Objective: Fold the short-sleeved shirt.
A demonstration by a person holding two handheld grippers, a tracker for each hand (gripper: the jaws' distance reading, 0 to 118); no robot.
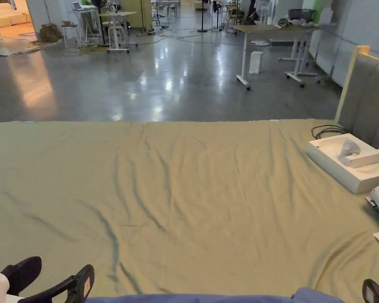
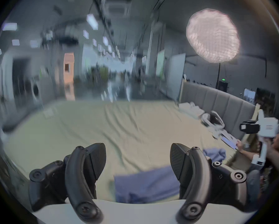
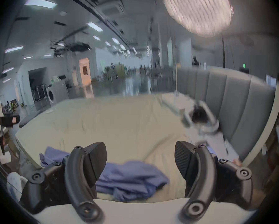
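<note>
While both the left gripper (image 2: 138,161) and right gripper (image 3: 140,159) hung with jaws spread and empty, the crumpled shirt (image 3: 129,179) required spreading flat on the sheet (image 1: 192,189) before folding.

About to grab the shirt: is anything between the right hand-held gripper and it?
Nothing visible. The right hand-held gripper, jaws open, hangs over the crumpled shirt on the sheet.
</note>
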